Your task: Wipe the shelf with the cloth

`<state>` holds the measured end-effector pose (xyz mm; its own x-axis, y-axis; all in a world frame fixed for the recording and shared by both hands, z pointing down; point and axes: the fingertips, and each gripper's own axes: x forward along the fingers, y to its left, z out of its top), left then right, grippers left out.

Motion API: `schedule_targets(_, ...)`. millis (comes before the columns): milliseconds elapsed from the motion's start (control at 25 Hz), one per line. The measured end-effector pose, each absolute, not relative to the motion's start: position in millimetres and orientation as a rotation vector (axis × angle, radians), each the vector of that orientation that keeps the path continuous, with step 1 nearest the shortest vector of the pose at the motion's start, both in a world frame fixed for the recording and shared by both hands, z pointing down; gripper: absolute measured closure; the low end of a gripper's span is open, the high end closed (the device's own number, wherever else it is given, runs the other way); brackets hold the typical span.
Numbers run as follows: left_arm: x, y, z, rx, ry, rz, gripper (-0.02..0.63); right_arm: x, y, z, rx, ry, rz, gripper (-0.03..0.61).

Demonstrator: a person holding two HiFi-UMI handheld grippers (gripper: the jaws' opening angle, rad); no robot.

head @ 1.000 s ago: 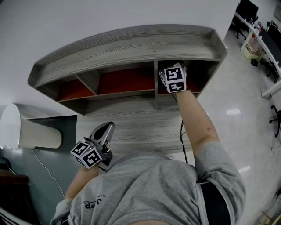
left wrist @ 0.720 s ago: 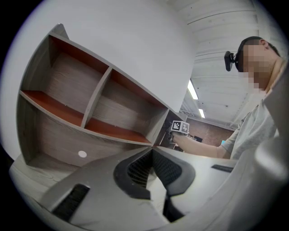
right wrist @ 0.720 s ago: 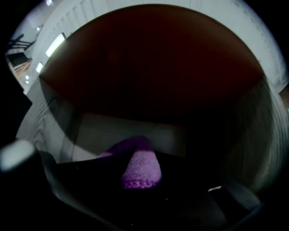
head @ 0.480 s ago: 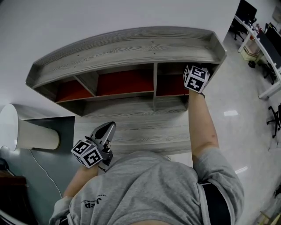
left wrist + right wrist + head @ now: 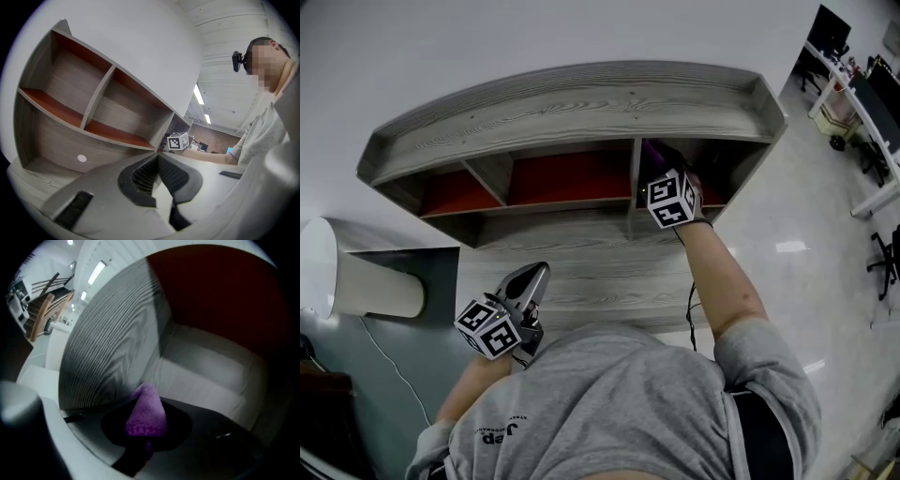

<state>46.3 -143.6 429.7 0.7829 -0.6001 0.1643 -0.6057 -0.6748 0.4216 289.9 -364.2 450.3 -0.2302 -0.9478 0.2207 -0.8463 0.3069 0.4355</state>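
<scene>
Pale wall and glossy floor all round, office desks (image 5: pixel 862 84) far off at the right edge. Right gripper (image 5: pixel 660 167) reaching into the right-hand compartment of the grey wood-grain shelf (image 5: pixel 581 103), jaws clamped on a purple cloth (image 5: pixel 146 414). Cloth bunched to a blunt point beyond the jaws, tip against a striped grey panel just beside the dark red back wall. Left gripper (image 5: pixel 532 278) held low, well apart from the compartments, over the shelf's lower board and near the grey shirt (image 5: pixel 609 403); jaws closed together with nothing between. Two more red-backed compartments to the left, past the upright divider. White cylinder (image 5: pixel 356 281) lying at the lower left on a dark surface.
</scene>
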Motion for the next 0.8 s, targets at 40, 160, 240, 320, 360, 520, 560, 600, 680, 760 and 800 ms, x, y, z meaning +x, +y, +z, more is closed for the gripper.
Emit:
schedule_targets(40, 45, -143, 430, 2.511, -0.909, 0.017, 0.597, 284, -368, 458, 1.563, -2.127, -0.315, 0.517)
schedule_targets(160, 39, -142, 433, 2.496, -0.931, 0.022, 0.597, 285, -380, 467, 1.559, -2.107, -0.294, 0.518)
schedule_targets(240, 37, -143, 434, 2.489, -0.942, 0.024, 0.597, 287, -386, 462, 1.577, -2.085, -0.348, 0.522)
schedule_targets(320, 38, -145, 434, 2.49, -0.94, 0.024, 0.597, 297, -386, 453, 1.63, -2.031, -0.416, 0.522)
schedule_targets(360, 40, -145, 433, 2.494, -0.935, 0.023, 0.597, 311, -386, 451, 1.687, -1.993, -0.406, 0.522)
schedule_targets(520, 43, -146, 431, 2.5, -0.918, 0.02, 0.597, 423, -374, 459, 1.985, -1.805, -0.135, 0.52)
schedule_targets(560, 43, -147, 431, 2.5, -0.916, 0.022, 0.597, 440, -372, 460, 2.024, -1.761, -0.097, 0.519)
schedule_targets(600, 43, -149, 431, 2.501, -0.913, 0.025, 0.597, 448, -372, 461, 2.043, -1.716, -0.082, 0.52)
schedule_targets(680, 47, -150, 431, 2.509, -0.902, 0.027, 0.597, 452, -373, 461, 2.065, -1.624, -0.082, 0.521)
schedule_targets(760, 50, -147, 430, 2.521, -0.886, 0.025, 0.597, 455, -371, 462, 2.09, -1.581, -0.077, 0.52)
schedule_targets(800, 50, -146, 430, 2.524, -0.884, 0.023, 0.597, 457, -371, 463, 2.098, -1.574, -0.076, 0.52)
